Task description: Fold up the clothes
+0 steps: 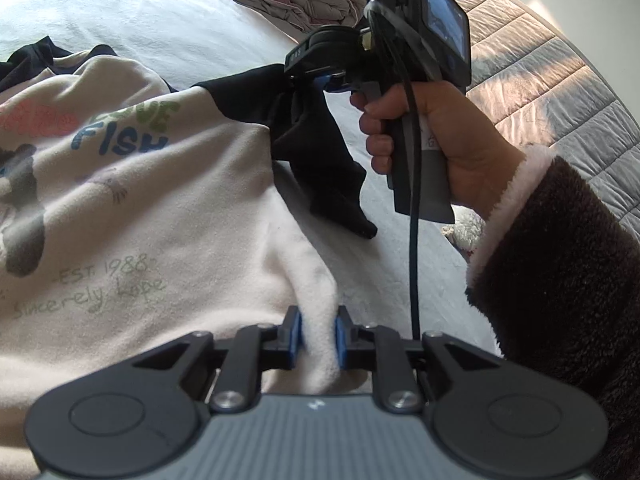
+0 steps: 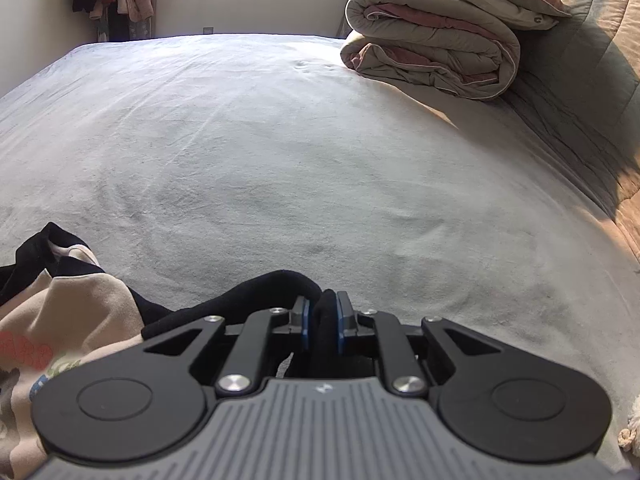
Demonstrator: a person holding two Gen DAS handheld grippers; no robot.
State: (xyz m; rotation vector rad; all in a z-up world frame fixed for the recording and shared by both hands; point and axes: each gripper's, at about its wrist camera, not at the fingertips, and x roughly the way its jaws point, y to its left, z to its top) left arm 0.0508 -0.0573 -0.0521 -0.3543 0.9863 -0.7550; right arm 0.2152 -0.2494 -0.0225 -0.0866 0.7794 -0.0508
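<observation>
On the bed (image 2: 280,152), the left gripper (image 1: 319,336) pinches the cream sweatshirt (image 1: 140,208) hem; the right gripper (image 2: 322,322) clamps its black sleeve (image 1: 320,152). Only the right wrist view shows the window wall beyond the bed.

A bed (image 2: 280,152) covered by a pale, lightly creased sheet is seen carrying everything. A cream sweatshirt (image 1: 160,208) with black sleeves and printed lettering is spread on it. Well beyond the sweatshirt, toward the far right, a folded beige-and-pink duvet (image 2: 432,40) is laid. Right of the duvet, a quilted grey cover (image 1: 540,68) is draped along the bed's edge.
</observation>
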